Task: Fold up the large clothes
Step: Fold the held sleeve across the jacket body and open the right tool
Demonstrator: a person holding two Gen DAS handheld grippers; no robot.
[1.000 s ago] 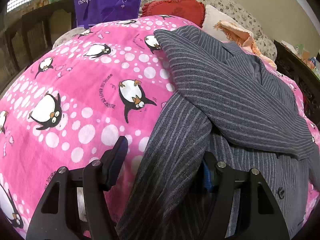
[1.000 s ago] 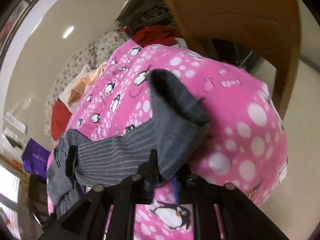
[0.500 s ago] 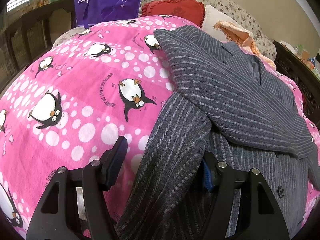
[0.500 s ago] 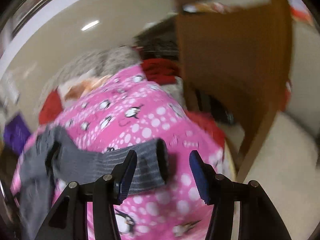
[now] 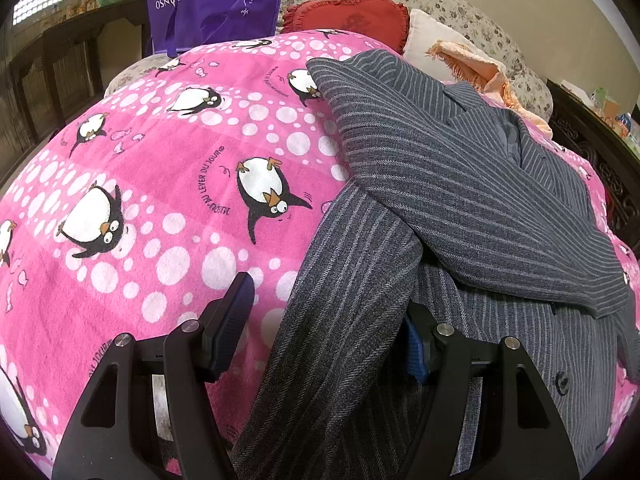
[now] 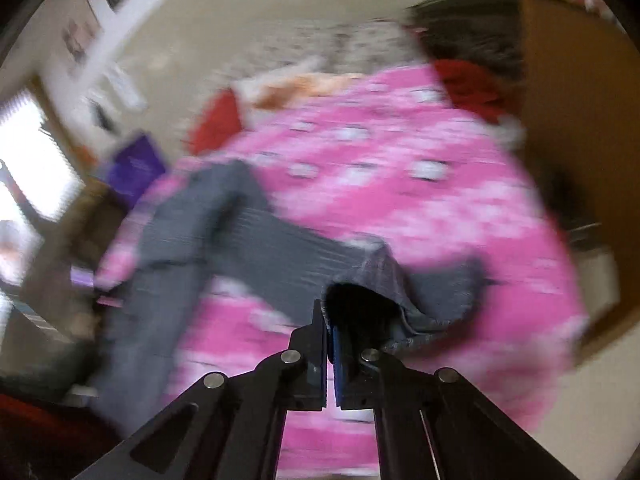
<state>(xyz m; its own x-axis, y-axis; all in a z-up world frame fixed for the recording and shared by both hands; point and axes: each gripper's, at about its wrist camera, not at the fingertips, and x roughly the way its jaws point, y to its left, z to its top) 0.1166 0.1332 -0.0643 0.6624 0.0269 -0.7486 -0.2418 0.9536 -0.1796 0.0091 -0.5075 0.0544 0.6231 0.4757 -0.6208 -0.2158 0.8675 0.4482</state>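
Grey pinstriped fabric identifies the task item: a jacket [image 5: 460, 184] lying on a pink penguin-print blanket [image 5: 160, 184] that covers a bed or sofa. In the left wrist view the jacket occupies the right half of the blanket, collar toward the far end and one sleeve [image 5: 340, 300] running down toward the camera. A second sleeve is folded diagonally across the jacket body.

Left gripper [image 5: 324, 328]: jaws spread wide. The near sleeve passes between the two fingers. The right pad sits against or partly behind the sleeve edge; the left pad [image 5: 232, 320] stands clear of the cloth, over bare blanket. No pinch is visible.

Right gripper [image 6: 329, 340]: jaws pressed together. The right wrist view is heavily motion-blurred. The open cuff [image 6: 368, 304] of a sleeve sits at the fingertips, and its edge appears caught between the closed pads. The rest of that sleeve stretches away to the left across the blanket toward the jacket body.

Surroundings, left wrist view: a purple bag [image 5: 216, 0] stands beyond the far blanket edge, a red cushion [image 5: 352, 16] lies beside it, and an orange fringed cloth [image 5: 480, 68] lies near the jacket collar.
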